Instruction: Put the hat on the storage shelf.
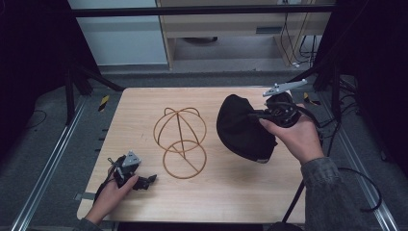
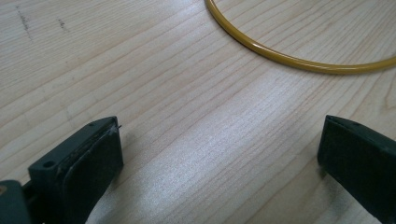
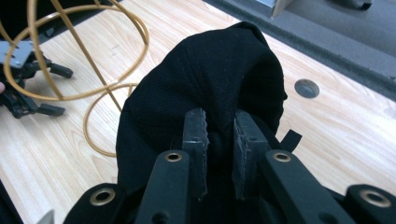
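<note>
Black cap [image 3: 205, 88] — in right hand-held gripper [image 3: 219, 135]

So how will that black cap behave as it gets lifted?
Probably floppy: the black cap bunches into folds where the right gripper pinches it. It likely sags and swings below the jaws. The woven cloth against the ridged pads seems unlikely to slip.

High view: fixed above the person's side, facing forward and down, far enough to take in the whole tabletop [image 1: 231, 192] and floor beyond.

Left gripper view: rides the left tool [image 2: 219, 154], very close to the wood, looking low across it; an arc of the wire stand [image 2: 289, 58] crosses the top.

Right gripper view: rides the right tool [image 3: 219, 135], raised, looking down along its jaws at the black cap [image 3: 205, 79].

Shared: the wire stand [image 1: 180, 142] appears in all three; the cap [image 1: 240, 127] in the high and right gripper views.
</note>
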Motion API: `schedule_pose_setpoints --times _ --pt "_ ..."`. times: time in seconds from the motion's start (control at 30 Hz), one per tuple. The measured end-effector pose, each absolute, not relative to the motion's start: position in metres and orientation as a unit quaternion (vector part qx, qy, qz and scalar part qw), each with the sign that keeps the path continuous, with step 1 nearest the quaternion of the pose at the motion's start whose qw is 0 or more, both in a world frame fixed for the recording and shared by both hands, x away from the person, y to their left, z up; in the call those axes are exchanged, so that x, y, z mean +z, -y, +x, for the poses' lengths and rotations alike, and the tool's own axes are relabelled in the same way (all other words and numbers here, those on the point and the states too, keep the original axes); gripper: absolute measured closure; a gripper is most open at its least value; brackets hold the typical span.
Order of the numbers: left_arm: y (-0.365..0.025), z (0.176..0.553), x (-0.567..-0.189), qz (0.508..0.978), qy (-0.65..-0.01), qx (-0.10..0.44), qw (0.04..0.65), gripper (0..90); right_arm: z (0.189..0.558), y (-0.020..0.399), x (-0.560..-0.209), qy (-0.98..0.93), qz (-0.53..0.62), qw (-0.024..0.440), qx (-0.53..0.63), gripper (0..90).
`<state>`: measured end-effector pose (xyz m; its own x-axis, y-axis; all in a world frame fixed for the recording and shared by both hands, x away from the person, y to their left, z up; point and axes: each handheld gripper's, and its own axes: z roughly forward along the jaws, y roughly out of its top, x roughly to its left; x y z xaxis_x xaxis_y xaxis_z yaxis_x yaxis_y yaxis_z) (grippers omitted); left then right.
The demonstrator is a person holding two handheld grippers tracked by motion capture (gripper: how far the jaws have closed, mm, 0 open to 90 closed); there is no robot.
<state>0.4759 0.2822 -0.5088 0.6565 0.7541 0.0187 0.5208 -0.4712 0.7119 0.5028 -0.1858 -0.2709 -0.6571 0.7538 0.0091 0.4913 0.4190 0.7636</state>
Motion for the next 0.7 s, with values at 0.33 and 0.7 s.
schedule_pose_setpoints --times 0.33,0.7 --pt "-0.282 0.475 -0.509 0.841 -0.379 0.167 0.347 0.0 0.496 0.175 -0.247 -0.826 0.357 0.18 0.397 77.8" --pt "-0.282 0.475 -0.509 0.841 -0.379 0.168 0.347 0.0 0.49 0.169 -0.223 -0.822 0.345 0.189 0.412 77.9"
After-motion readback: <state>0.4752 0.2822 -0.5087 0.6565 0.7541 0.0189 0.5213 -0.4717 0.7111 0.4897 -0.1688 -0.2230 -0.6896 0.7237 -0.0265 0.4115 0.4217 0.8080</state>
